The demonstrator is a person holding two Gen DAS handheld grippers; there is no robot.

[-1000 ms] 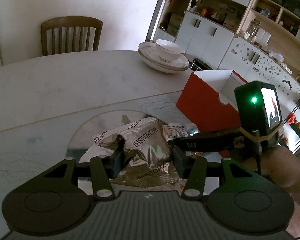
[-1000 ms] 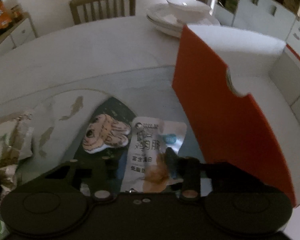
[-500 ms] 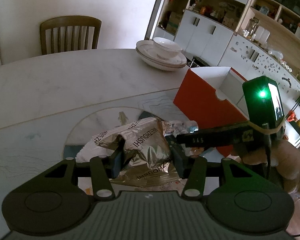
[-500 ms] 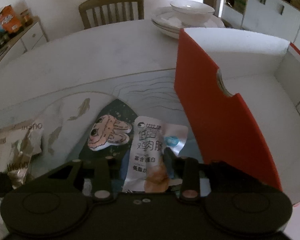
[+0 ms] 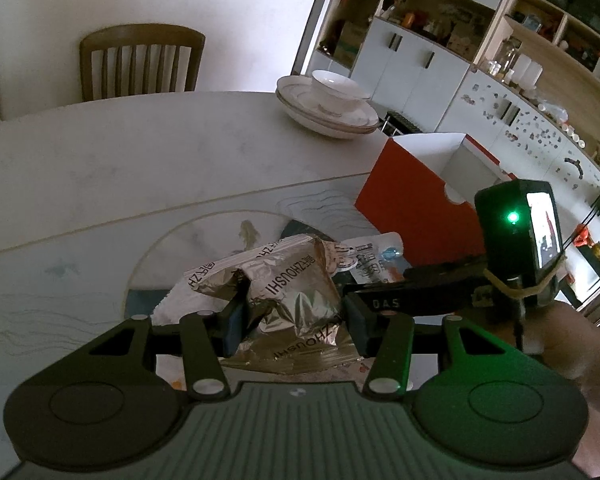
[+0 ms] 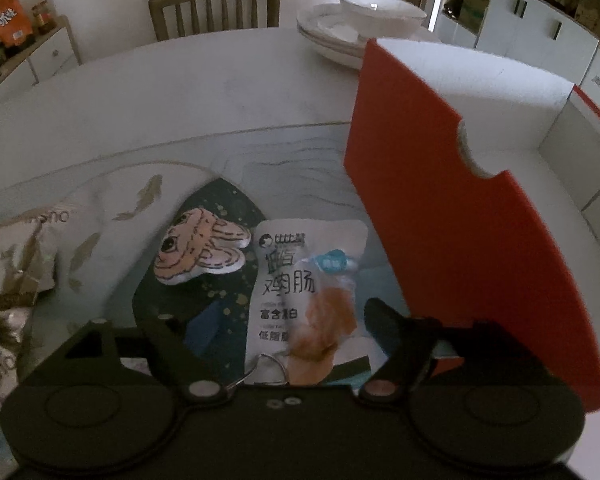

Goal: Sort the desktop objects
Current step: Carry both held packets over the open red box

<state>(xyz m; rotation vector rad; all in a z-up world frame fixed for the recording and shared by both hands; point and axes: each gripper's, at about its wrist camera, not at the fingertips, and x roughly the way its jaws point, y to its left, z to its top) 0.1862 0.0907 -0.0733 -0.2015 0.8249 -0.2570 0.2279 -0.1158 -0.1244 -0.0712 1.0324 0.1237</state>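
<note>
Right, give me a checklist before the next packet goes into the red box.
1. Left gripper clamped on the silver foil snack bag: ok.
2. Right gripper jaws opening, pads clear of the white chicken sausage packet lying between them: ok.
3. Red box open at the top: ok.
4. Red box empty enough inside: cannot tell, floor only partly visible.
5. Rabbit sticker clear of the right gripper: ok.
6. Stacked plates and bowl away from the work area: ok.
</note>
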